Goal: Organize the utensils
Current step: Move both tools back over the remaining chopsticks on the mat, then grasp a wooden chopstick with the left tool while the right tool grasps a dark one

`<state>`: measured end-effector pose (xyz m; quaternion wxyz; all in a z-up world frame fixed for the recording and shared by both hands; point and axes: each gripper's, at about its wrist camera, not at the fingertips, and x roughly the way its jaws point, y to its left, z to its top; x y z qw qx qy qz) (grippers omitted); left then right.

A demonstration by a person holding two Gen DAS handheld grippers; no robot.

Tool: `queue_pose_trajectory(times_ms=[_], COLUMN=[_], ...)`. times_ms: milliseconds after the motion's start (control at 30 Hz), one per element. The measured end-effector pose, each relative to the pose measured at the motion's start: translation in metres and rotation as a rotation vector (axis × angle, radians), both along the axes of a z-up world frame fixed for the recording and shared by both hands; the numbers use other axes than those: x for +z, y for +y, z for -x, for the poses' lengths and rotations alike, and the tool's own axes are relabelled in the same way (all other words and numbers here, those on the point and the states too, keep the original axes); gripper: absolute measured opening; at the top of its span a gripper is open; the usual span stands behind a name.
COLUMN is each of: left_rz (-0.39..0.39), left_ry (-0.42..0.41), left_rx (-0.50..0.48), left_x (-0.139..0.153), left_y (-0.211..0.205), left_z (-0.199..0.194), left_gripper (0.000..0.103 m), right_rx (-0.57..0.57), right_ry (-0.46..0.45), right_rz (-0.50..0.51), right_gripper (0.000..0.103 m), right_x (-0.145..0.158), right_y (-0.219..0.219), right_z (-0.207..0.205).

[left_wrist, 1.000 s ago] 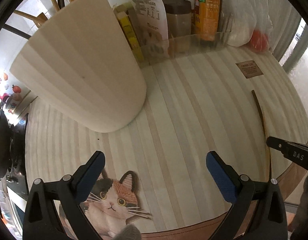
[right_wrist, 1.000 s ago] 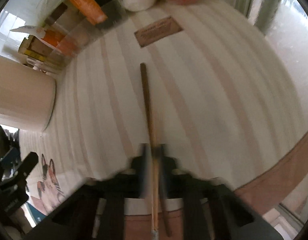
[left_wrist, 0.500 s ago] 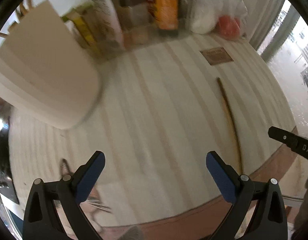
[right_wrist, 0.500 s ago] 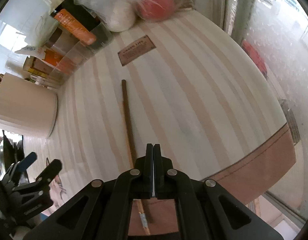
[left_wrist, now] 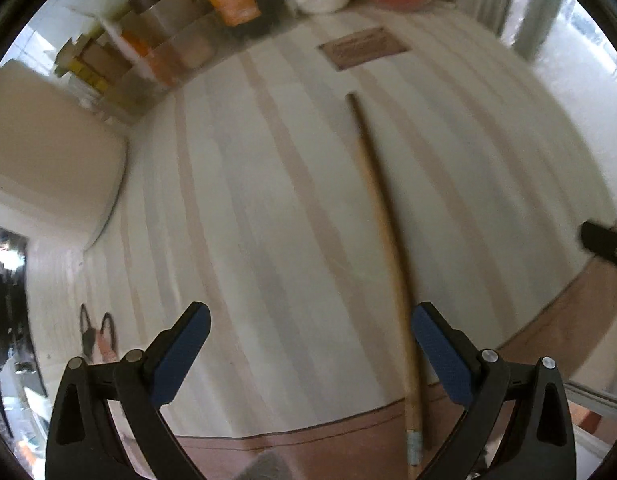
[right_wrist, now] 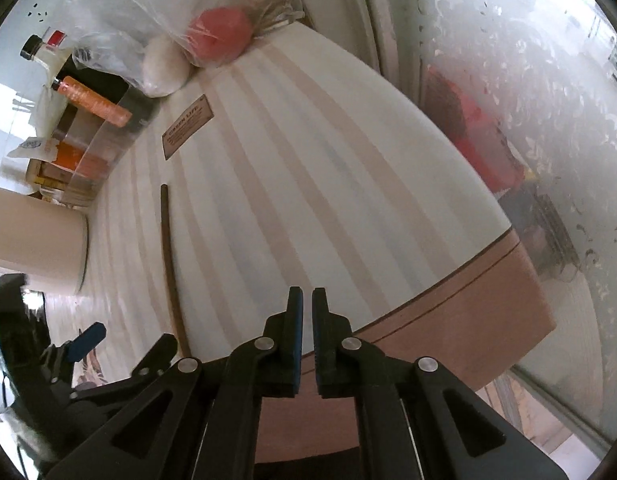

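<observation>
A long wooden chopstick (left_wrist: 384, 232) lies on the striped tablecloth, running from the table's middle to its near edge. It also shows in the right wrist view (right_wrist: 169, 256). My left gripper (left_wrist: 308, 332) is open and empty, with the chopstick's near end lying between its fingers, close to the right one (left_wrist: 440, 354). My right gripper (right_wrist: 304, 308) is almost shut and empty, off to the right of the chopstick over the table's edge. A cream utensil holder (left_wrist: 48, 168) stands at the left; it also shows in the right wrist view (right_wrist: 36, 236).
A clear bin of bottles and packets (left_wrist: 180, 40) and plastic bags with a red round thing (right_wrist: 220, 34) stand at the back. A brown label (left_wrist: 362, 47) lies on the cloth. A cat-shaped mat (left_wrist: 98, 336) lies near the left front. A window (right_wrist: 548, 120) is right.
My left gripper has swung right, away from the utensil holder, to straddle the chopstick. My right gripper let go of the chopstick and moved off to the right.
</observation>
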<state>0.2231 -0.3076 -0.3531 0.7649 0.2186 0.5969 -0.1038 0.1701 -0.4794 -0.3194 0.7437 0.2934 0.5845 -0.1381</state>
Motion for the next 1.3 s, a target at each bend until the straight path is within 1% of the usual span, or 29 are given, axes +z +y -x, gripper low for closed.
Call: queue_pose_trajectory(times_ms=[33, 67, 133, 167, 200, 300, 433, 500, 567, 700, 733, 833, 967, 1000, 1100, 1233, 1300], left_rz=[0.02, 0.019, -0.03, -0.065, -0.051, -0.086, -0.102, -0.093, -0.086, -0.071, -0.062, -0.041, -0.023, -0.017, -0.014, -0.008, -0.007], left_ry=[-0.002, -0.017, -0.042, -0.034, -0.028, -0.038, -0.041, -0.047, -0.058, -0.083, -0.086, -0.083, -0.073, -0.071, -0.063, -0.066, -0.069], left_rx=[0.009, 0.025, 0.028, 0.038, 0.054, 0.119, 0.235, 0.277, 0.308, 0.326, 0.332, 0.334, 0.326, 0.324, 0.318, 0.308, 0.303], left_x=[0.001, 0.002, 0.002, -0.003, -0.005, -0.004, 0.001, 0.006, 0.012, 0.019, 0.021, 0.025, 0.026, 0.026, 0.026, 0.028, 0.029], left_y=[0.005, 0.01, 0.015, 0.022, 0.03, 0.057, 0.105, 0.123, 0.138, 0.15, 0.153, 0.158, 0.162, 0.162, 0.157, 0.156, 0.154], left_z=[0.0, 0.001, 0.002, 0.0, -0.001, -0.003, -0.01, -0.012, -0.012, -0.01, -0.009, -0.015, -0.017, -0.017, -0.016, -0.018, -0.017], left_gripper=[0.103, 0.103, 0.103, 0.103, 0.103, 0.103, 0.103, 0.103, 0.103, 0.103, 0.103, 0.103, 0.103, 0.103, 0.103, 0.103, 0.103], right_rx=[0.009, 0.018, 0.045, 0.059, 0.069, 0.114, 0.21, 0.259, 0.306, 0.353, 0.36, 0.373, 0.368, 0.369, 0.375, 0.373, 0.387], right_ry=[-0.002, -0.004, -0.005, -0.006, -0.007, -0.008, -0.005, -0.001, 0.02, 0.047, 0.046, 0.063, 0.048, 0.051, 0.052, 0.049, 0.058], right_rz=[-0.005, -0.007, -0.009, -0.008, -0.012, -0.033, -0.063, -0.059, -0.032, -0.033, -0.013, -0.003, -0.007, -0.012, 0.002, -0.021, -0.006], right_gripper=[0.005, 0.005, 0.005, 0.005, 0.005, 0.005, 0.005, 0.005, 0.005, 0.005, 0.005, 0.005, 0.005, 0.005, 0.005, 0.005, 0.004], right_x=[0.0, 0.0, -0.001, 0.0, 0.0, -0.001, -0.007, -0.011, -0.017, -0.029, -0.028, -0.029, -0.023, -0.025, -0.025, -0.027, -0.028], right_y=[0.0, 0.001, 0.005, 0.009, 0.012, 0.027, 0.064, 0.084, 0.104, 0.124, 0.127, 0.131, 0.133, 0.134, 0.137, 0.142, 0.145], right_z=[-0.002, -0.003, -0.008, -0.011, -0.013, -0.023, -0.042, -0.051, -0.06, -0.067, -0.068, -0.071, -0.072, -0.071, -0.073, -0.075, -0.077])
